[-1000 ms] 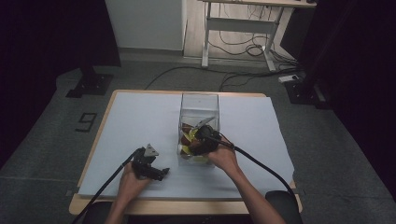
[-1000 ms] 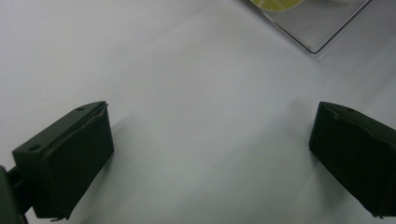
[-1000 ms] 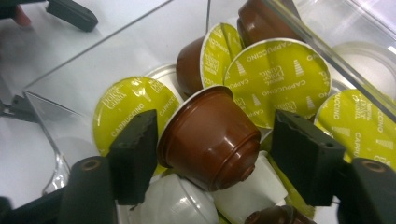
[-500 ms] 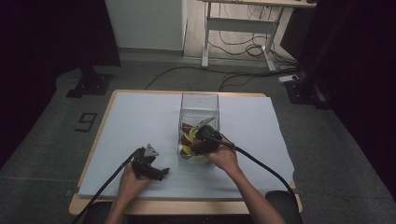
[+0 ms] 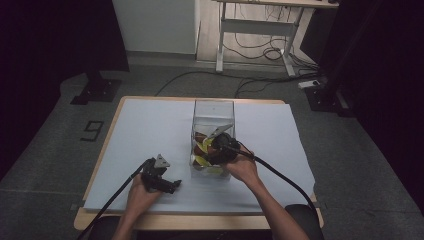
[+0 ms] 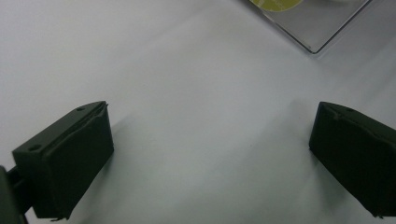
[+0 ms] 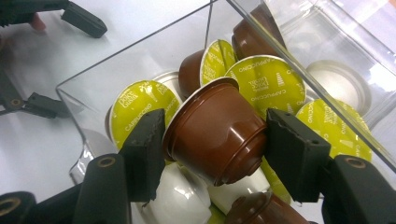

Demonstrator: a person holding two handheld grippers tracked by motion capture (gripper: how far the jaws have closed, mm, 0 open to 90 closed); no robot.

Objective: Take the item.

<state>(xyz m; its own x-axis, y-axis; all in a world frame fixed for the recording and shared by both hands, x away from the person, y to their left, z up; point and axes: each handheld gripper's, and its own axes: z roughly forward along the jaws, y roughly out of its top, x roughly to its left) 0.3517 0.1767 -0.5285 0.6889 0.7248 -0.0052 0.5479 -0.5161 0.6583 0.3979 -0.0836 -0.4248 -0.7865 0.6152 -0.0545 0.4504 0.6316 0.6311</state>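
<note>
Clear plastic box (image 5: pixel 214 111) at centre of the high view, on the pale sheet (image 5: pixel 150 130) covering the table; it holds coffee capsules, brown and white bodies, yellow-green lids (lettering reads "Cappuccino"). Right gripper (image 7: pixel 215 140) reaches into the box from the lower side, jaws pressed against both sides of a brown capsule (image 7: pixel 215 135) lying tilted on top of the heap. Left gripper (image 6: pixel 210 140) at lower left of the high view, resting low over bare sheet, jaws wide apart and holding nothing; box corner just in the upper right of its view.
</note>
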